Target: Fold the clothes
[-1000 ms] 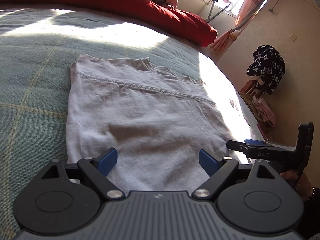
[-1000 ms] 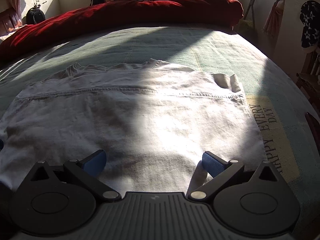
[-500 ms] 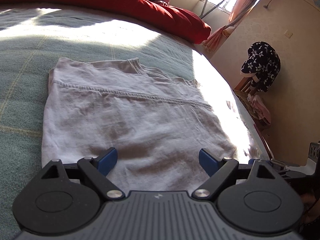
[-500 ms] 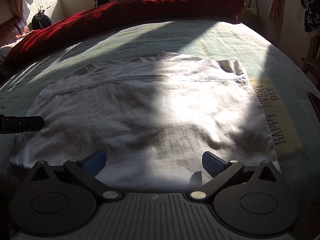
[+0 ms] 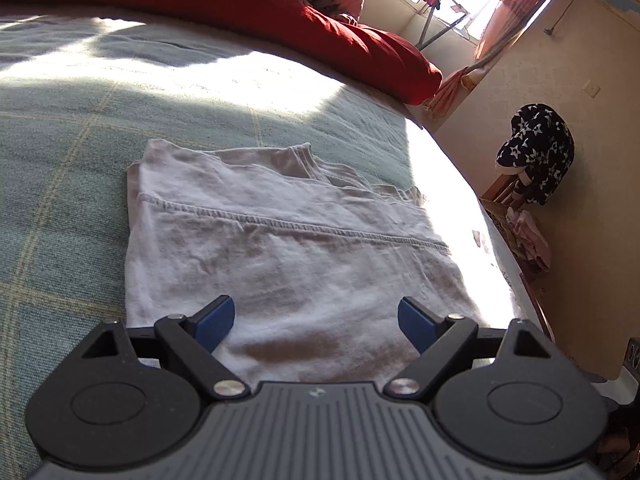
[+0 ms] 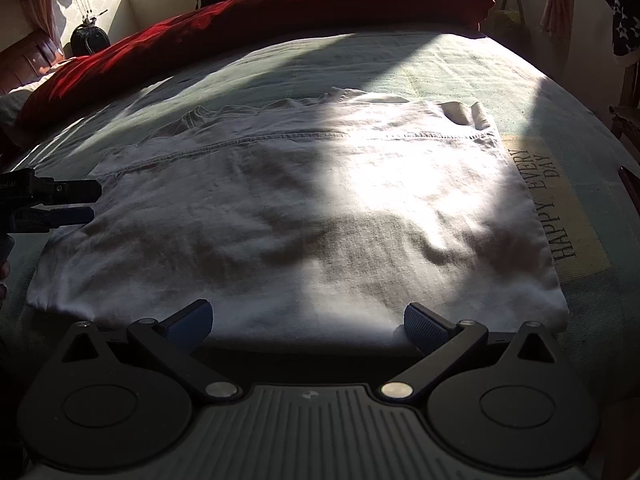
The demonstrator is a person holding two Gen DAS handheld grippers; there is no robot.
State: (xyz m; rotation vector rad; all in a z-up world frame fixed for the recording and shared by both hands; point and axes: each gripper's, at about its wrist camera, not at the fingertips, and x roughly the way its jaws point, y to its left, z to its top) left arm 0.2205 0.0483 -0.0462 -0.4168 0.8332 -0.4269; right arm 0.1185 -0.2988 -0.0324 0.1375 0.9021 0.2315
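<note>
A white garment (image 5: pixel 280 264) (image 6: pixel 300 216) lies flat on the green bed cover (image 5: pixel 60 200), folded into a rough rectangle with a stitched hem across its far part. My left gripper (image 5: pixel 316 322) hovers open over the garment's near edge, blue pads wide apart and nothing between them. In the right wrist view the left gripper (image 6: pixel 94 202) reaches in from the left edge, at the garment's left side. My right gripper (image 6: pixel 308 322) is open too, just short of the garment's near edge, holding nothing.
A red duvet (image 5: pixel 240 4) (image 6: pixel 280 12) is heaped along the far side of the bed. A yellow strip printed "HAPPY EVERY DAY" (image 6: pixel 556 204) runs beside the garment's right edge. A dark star-patterned garment (image 5: pixel 536 152) hangs by the wall, past the bed's right edge.
Both grippers have drawn back from the garment, so more of it shows and its near edge has come into the right view. The left gripper has entered the right view's left edge. Both stay open.
</note>
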